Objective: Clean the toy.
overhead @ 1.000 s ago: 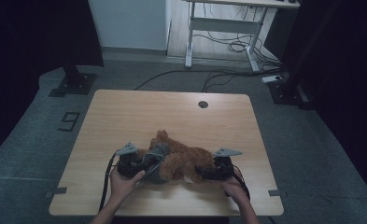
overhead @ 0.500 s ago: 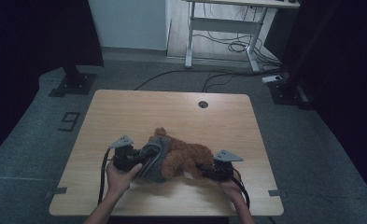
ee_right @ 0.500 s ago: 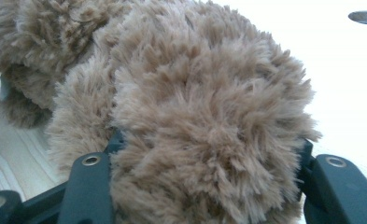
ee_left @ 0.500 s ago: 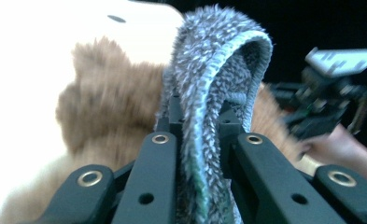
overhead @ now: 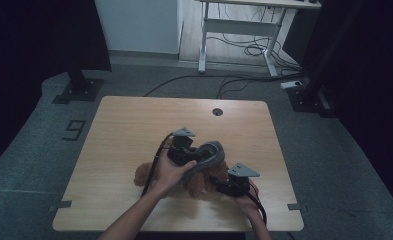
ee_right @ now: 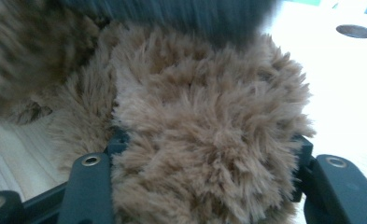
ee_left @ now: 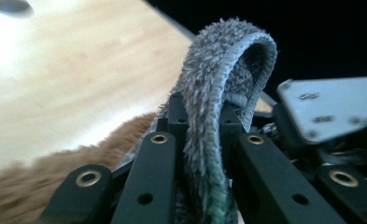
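The brown plush toy lies on the near half of the wooden table, a little right of its middle, with a tuft of fur poking out to the left beneath the person's left forearm; draped over its top is a grey fleece band, a fuzzy strip with a stitched edge that looks like a small garment or scarf for the toy, though which one I cannot tell. In the left gripper view that grey strip rises in a loop straight out from between the two black jaws, which are pressed together on it; the left gripper so pinches the band and holds it arched above the toy's back. The right gripper sits at the toy's right side, low on the table; in the right gripper view brown fur bulges between its jaws, which stand partly closed around a plush limb or body part and pinch it; its jaws have just been closing onto that fur.

The step in hand, as I judge it, is working the grey piece over or off the toy, one gripper anchoring the body while the other pulls the cloth; the next move calls for a steady hold on the right, so the light toy does not slide, and a smooth pull on the left along the band's length; a jerk could slip the fleece from the jaws or drag the whole toy toward the table edge.
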Motion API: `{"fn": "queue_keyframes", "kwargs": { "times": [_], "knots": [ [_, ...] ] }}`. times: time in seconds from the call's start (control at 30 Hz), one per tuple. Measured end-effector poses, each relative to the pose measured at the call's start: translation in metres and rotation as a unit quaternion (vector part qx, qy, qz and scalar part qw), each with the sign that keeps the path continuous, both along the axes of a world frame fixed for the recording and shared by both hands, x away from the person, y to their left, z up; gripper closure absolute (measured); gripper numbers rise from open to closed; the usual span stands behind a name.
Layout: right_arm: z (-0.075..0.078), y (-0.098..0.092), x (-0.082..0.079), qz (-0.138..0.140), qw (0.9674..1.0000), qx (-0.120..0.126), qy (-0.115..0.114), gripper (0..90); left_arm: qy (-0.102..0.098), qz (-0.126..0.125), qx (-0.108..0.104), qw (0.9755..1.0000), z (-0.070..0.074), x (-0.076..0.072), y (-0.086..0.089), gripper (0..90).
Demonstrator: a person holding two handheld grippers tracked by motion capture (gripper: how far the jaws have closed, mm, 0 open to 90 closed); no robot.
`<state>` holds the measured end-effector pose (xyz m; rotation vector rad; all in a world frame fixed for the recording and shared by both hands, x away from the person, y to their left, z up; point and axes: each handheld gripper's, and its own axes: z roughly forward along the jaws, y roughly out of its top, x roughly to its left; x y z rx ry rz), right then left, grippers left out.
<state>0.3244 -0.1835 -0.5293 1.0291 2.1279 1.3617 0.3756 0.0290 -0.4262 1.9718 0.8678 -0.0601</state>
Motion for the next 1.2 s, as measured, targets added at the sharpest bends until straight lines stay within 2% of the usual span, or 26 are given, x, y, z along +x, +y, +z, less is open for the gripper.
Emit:
{"fn": "queue_keyframes", "kwargs": {
  "times": [0.1,0.17,0.23,0.27,0.3,0.33,0.43,0.47,0.5,0.53,0.57,0.6,0.63,0.67,0.7,0.73,0.77,0.83,0.87,0.93,0.97,1.0,1.03,1.07,1.13,1.2],
  "knots": [
    [0.000,0.000,-0.001,0.000,1.0000,-0.001,-0.001,40.7,0.002,-0.001,0.019,0.9998,-0.012,-0.001,-0.007,81.4],
    [-0.001,-0.001,-0.001,-0.001,1.0000,-0.001,-0.001,40.7,-0.006,0.002,0.024,0.9997,-0.019,-0.003,-0.007,81.6],
    [-0.001,-0.001,-0.001,0.000,1.0000,-0.001,-0.002,40.7,-0.010,0.008,0.022,0.9997,-0.020,-0.006,-0.002,81.8],
    [-0.001,0.000,-0.002,0.001,1.0000,-0.003,-0.003,40.7,-0.025,0.020,0.033,0.9989,-0.019,-0.009,0.005,81.9],
    [-0.001,0.000,-0.002,0.001,1.0000,-0.003,-0.003,40.7,-0.025,0.020,0.033,0.9989,-0.019,-0.009,0.005,81.9],
    [-0.001,0.000,-0.002,0.001,1.0000,-0.003,-0.005,40.7,-0.033,0.032,0.038,0.9982,-0.018,-0.011,0.014,81.9],
    [-0.001,-0.001,-0.003,0.002,1.0000,-0.002,-0.006,40.7,-0.043,0.042,0.039,0.9975,-0.018,-0.014,0.023,81.9],
    [-0.001,-0.001,-0.003,0.000,1.0000,-0.002,-0.008,40.7,-0.057,0.048,0.049,0.9960,-0.018,-0.018,0.033,81.9],
    [-0.001,-0.001,-0.003,0.000,1.0000,-0.002,-0.008,40.7,-0.057,0.048,0.049,0.9960,-0.018,-0.018,0.033,81.9],
    [-0.002,-0.001,-0.004,-0.002,1.0000,-0.003,-0.009,40.8,-0.067,0.061,0.054,0.9944,-0.016,-0.021,0.046,81.9],
    [-0.002,-0.001,-0.004,-0.002,1.0000,-0.003,-0.009,40.8,-0.067,0.061,0.054,0.9944,-0.016,-0.021,0.046,81.9],
    [-0.002,-0.001,-0.004,-0.003,0.9999,-0.001,-0.010,41.1,-0.066,0.074,0.052,0.9937,-0.014,-0.021,0.062,81.8],
    [-0.002,-0.001,-0.004,-0.003,0.9999,-0.001,-0.010,41.1,-0.066,0.074,0.052,0.9937,-0.014,-0.021,0.062,81.8],
    [-0.003,-0.001,-0.004,-0.004,0.9999,0.000,-0.011,41.2,-0.066,0.089,0.048,0.9927,-0.015,-0.021,0.080,81.7],
    [-0.003,-0.001,-0.004,-0.004,0.9999,0.000,-0.011,41.2,-0.066,0.089,0.048,0.9927,-0.015,-0.021,0.080,81.7],
    [-0.003,-0.001,-0.004,-0.005,0.9999,0.000,-0.010,41.4,-0.067,0.106,0.051,0.9908,-0.017,-0.021,0.096,81.6],
    [-0.003,-0.001,-0.004,-0.005,0.9999,0.000,-0.010,41.4,-0.067,0.106,0.051,0.9908,-0.017,-0.021,0.096,81.5],
    [-0.003,-0.001,-0.004,-0.006,0.9999,0.000,-0.011,41.6,-0.074,0.121,0.063,0.9880,-0.020,-0.023,0.111,81.5],
    [-0.003,-0.001,-0.004,-0.007,0.9999,0.000,-0.012,41.6,-0.068,0.132,0.065,0.9868,-0.025,-0.024,0.125,81.6],
    [-0.003,-0.001,-0.004,-0.007,0.9999,0.000,-0.012,41.5,-0.059,0.136,0.065,0.9868,-0.029,-0.024,0.132,81.6],
    [-0.003,-0.001,-0.004,-0.007,0.9999,0.000,-0.012,41.5,-0.047,0.137,0.061,0.9876,-0.034,-0.023,0.139,81.6],
    [-0.003,-0.001,-0.004,-0.007,0.9999,0.000,-0.011,41.5,-0.014,0.139,0.044,0.9892,-0.046,-0.021,0.149,81.6],
    [-0.003,-0.001,-0.004,-0.007,0.9999,0.000,-0.011,41.5,-0.014,0.139,0.044,0.9892,-0.046,-0.021,0.149,81.6],
    [-0.003,-0.001,-0.004,-0.008,0.9999,0.001,-0.012,41.5,0.001,0.143,0.037,0.9890,-0.054,-0.020,0.157,81.5],
    [-0.003,-0.001,-0.004,-0.007,0.9999,0.001,-0.012,41.5,0.003,0.145,0.039,0.9887,-0.057,-0.020,0.159,81.5],
    [-0.003,-0.001,-0.004,-0.007,0.9999,-0.001,-0.014,41.5,0.003,0.154,0.055,0.9866,-0.065,-0.019,0.162,81.5]
  ]
}}
